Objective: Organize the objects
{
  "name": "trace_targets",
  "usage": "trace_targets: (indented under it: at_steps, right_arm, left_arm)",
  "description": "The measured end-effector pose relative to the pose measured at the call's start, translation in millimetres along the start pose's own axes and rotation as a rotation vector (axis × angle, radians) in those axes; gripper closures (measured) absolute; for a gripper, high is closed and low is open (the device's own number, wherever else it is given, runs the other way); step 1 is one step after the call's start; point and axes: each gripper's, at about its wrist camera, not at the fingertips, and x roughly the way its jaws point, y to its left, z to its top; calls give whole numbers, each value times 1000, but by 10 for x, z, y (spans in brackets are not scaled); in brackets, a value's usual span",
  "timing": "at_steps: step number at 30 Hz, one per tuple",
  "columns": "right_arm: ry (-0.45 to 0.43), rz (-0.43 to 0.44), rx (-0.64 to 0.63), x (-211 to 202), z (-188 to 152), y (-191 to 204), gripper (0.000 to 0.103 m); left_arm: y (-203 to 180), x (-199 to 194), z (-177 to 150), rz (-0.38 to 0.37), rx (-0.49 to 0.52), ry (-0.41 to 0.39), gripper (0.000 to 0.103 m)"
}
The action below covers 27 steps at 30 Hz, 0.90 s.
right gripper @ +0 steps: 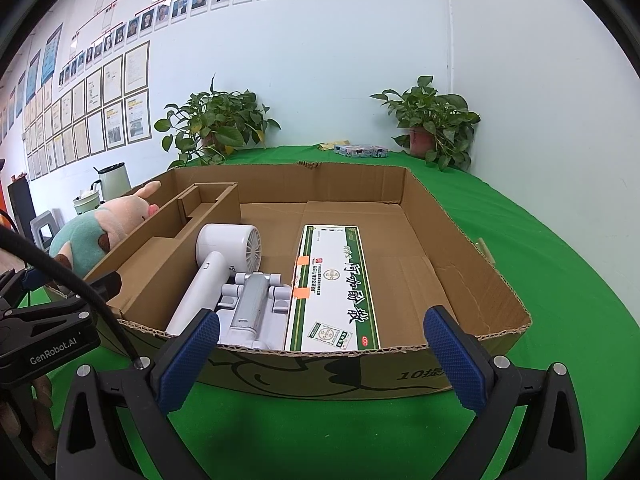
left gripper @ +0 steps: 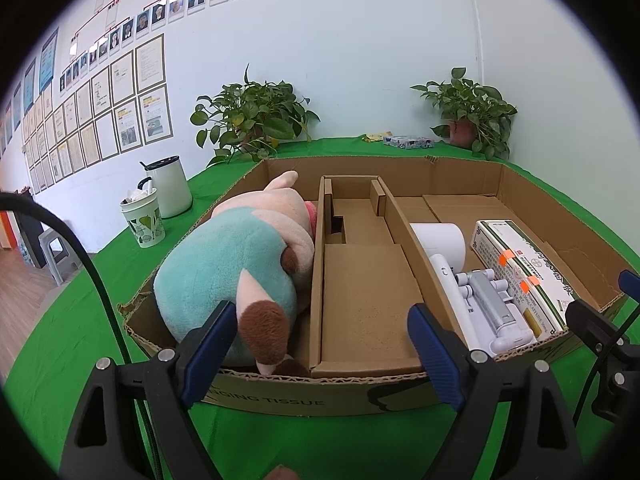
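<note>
A shallow cardboard box [left gripper: 320, 394] [right gripper: 472, 280] with a cardboard divider [left gripper: 360, 280] stands on the green table. A plush toy [left gripper: 240, 272] [right gripper: 100, 232] lies in its left compartment. In the right compartment lie a white hair dryer [right gripper: 216, 264] [left gripper: 440, 240], a grey-white folding stand [right gripper: 252, 304] [left gripper: 492, 308] and a green-and-white medicine box [right gripper: 336, 284] [left gripper: 516, 264]. My left gripper [left gripper: 324, 344] is open and empty at the box's near edge. My right gripper [right gripper: 320, 344] is open and empty at the near edge of the right compartment.
Two potted plants [left gripper: 252, 120] [left gripper: 472, 116] stand at the table's back. A small patterned box [left gripper: 408, 142] lies between them. A white kettle [left gripper: 170, 186] and a paper cup [left gripper: 144, 220] stand left of the cardboard box. A white wall is behind.
</note>
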Motion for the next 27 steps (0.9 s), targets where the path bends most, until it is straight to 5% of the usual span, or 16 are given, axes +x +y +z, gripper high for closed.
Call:
trace_targets:
  at_steps: [27]
  right_arm:
    - [4, -10, -5, -15, -2, 31, 0]
  left_arm:
    - [9, 5, 6, 0, 2, 1, 16]
